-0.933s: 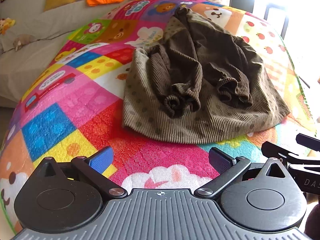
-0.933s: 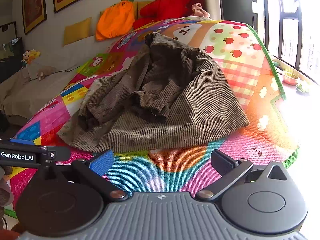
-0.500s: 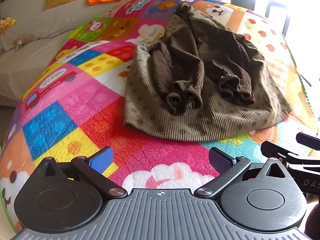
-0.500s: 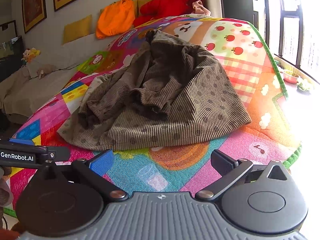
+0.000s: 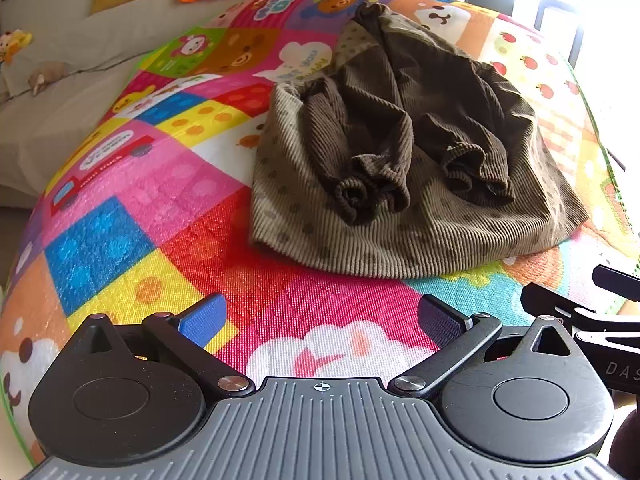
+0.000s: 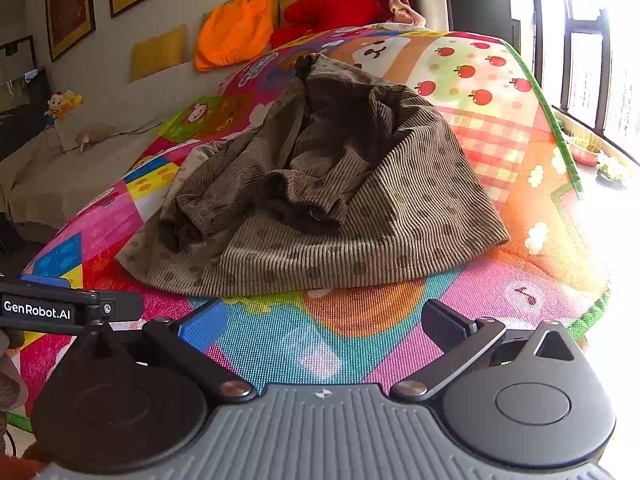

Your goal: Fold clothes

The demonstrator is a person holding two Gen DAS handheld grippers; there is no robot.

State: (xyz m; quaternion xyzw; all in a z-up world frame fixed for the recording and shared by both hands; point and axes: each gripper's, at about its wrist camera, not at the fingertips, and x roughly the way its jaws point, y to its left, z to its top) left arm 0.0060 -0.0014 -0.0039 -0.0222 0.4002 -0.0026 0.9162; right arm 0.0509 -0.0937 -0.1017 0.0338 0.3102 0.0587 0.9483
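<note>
A brown corduroy garment with dots lies on a colourful play mat, both sleeves folded in over its front, hem edge nearest me. The right wrist view shows the same garment from the right side. My left gripper hovers open over the mat just short of the hem, nothing between its fingers. My right gripper is open too, just short of the hem, empty. Part of the right gripper's body shows at the right edge of the left wrist view.
A sofa with a yellow cushion, an orange plush and a red plush stands behind the mat. A beige cover lies to the left. Windows and a sill with small bowls are on the right.
Both grippers have edged forward toward the garment's hem, so it looks larger and closer. The garment has not moved, and both grippers stay open.
</note>
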